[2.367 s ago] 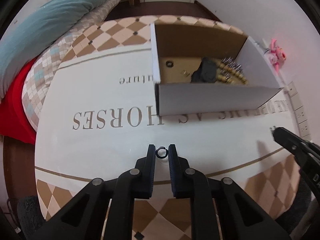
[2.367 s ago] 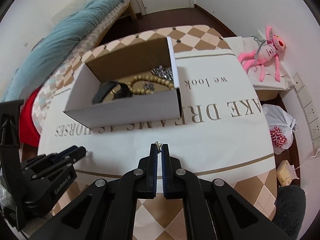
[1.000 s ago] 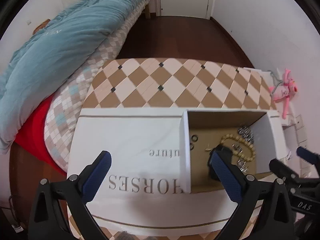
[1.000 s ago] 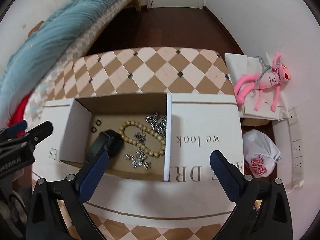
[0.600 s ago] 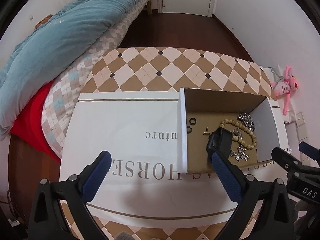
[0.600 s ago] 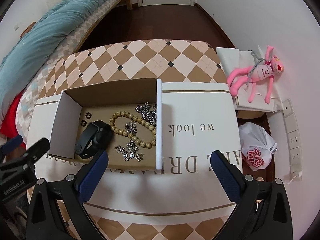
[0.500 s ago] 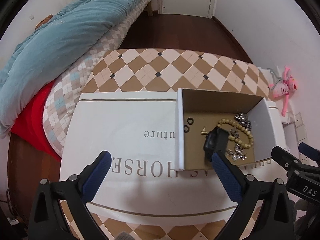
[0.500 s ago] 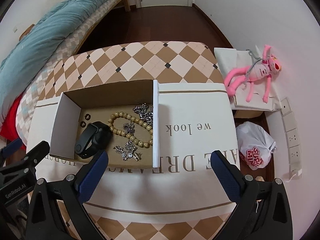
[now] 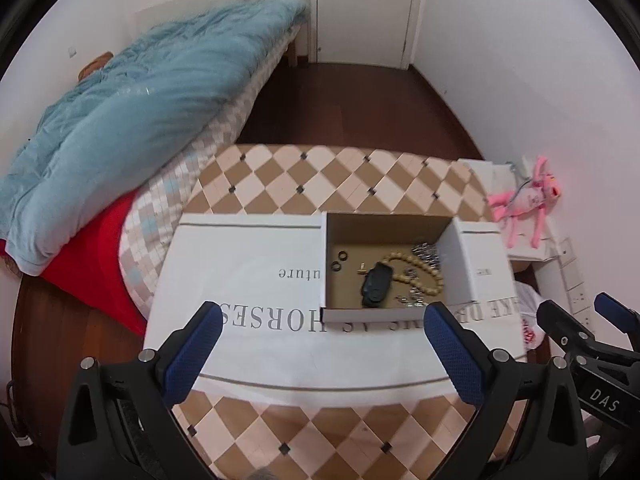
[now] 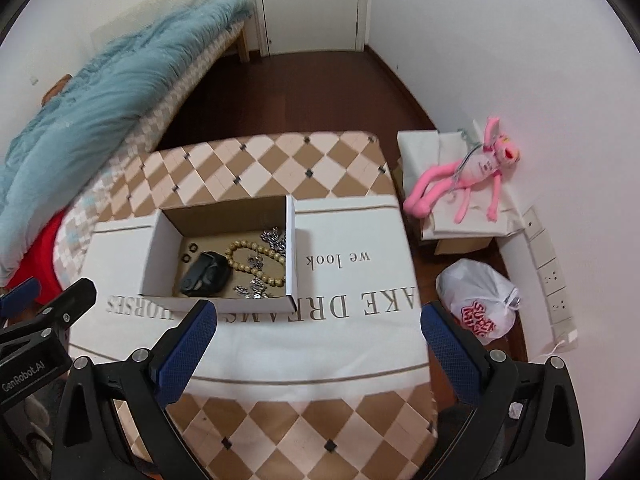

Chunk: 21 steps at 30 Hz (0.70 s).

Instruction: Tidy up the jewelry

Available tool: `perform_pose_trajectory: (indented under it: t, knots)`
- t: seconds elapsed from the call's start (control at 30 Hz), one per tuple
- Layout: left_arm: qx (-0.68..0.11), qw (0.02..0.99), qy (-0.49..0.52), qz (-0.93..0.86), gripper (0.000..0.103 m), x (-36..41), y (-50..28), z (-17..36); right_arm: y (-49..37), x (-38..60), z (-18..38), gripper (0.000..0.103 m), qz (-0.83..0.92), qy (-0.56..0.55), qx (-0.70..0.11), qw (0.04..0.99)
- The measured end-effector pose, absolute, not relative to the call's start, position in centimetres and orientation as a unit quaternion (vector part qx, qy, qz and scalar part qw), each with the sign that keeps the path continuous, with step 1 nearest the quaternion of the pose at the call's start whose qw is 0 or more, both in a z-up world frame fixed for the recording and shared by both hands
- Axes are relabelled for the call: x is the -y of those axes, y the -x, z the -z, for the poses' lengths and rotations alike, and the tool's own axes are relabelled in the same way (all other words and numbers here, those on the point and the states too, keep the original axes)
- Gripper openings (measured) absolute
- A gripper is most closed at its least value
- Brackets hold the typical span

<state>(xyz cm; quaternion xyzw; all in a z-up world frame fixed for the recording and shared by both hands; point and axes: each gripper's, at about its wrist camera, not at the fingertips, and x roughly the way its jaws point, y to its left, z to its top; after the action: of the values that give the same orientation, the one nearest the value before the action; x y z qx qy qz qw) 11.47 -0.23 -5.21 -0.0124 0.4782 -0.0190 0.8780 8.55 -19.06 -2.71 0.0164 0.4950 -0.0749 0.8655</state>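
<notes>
**Above the table, both claws spread wide and empty**

Over the checked tabletop you are holding the left gripper (image 9: 320, 344) with its blue, cross-hatched pads (image 9: 192, 354) spread as wide as they go, gripping nothing. You are keeping the right gripper (image 10: 318, 346) the same way: wide apart and empty.

Below you, the jewelry is lying inside an open cardboard box (image 9: 326, 276), white outside and plain brown inside, which is sitting on a white cloth (image 9: 248, 264) spread across the tan-and-cream diamond-patterned table (image 9: 320, 168). On the box floor you are looking at a loop of round tan beads (image 9: 416, 276), a black wristband (image 9: 374, 284), a tangle of silver chain (image 9: 426, 252), two small dark rings (image 9: 339, 261) side by side near the left wall, and a tiny gold piece (image 9: 362, 267) between the rings and the wristband.

Your right wrist view is giving you what the left mostly cuts off: a knotted white plastic bag (image 10: 478, 300) with red lettering too crumpled to read, and the whole of a pink plush toy (image 10: 468, 172) lying on pale folded fabric beside the wall. Your left wrist view is showing more of the blue quilted duvet (image 9: 120, 132) and the red sheet (image 9: 96, 264) under it.

Upside-down grey print on the cloth is reading "we look" and "AKE DRE" on the right view, "HORSES" on the left. One tool body is bearing "GenRobot.AI", the other "DAS".
</notes>
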Motion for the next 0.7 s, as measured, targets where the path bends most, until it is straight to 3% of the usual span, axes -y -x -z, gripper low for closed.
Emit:
perform_pose_trajectory:
  t: [0.7]
  knots:
    - [-0.422,0.906,0.016,0.025,0.103,-0.3,-3.6,-6.3,0.5,17.3,-12.2,0.103,0.067,-0.008,-0.388,0.919]
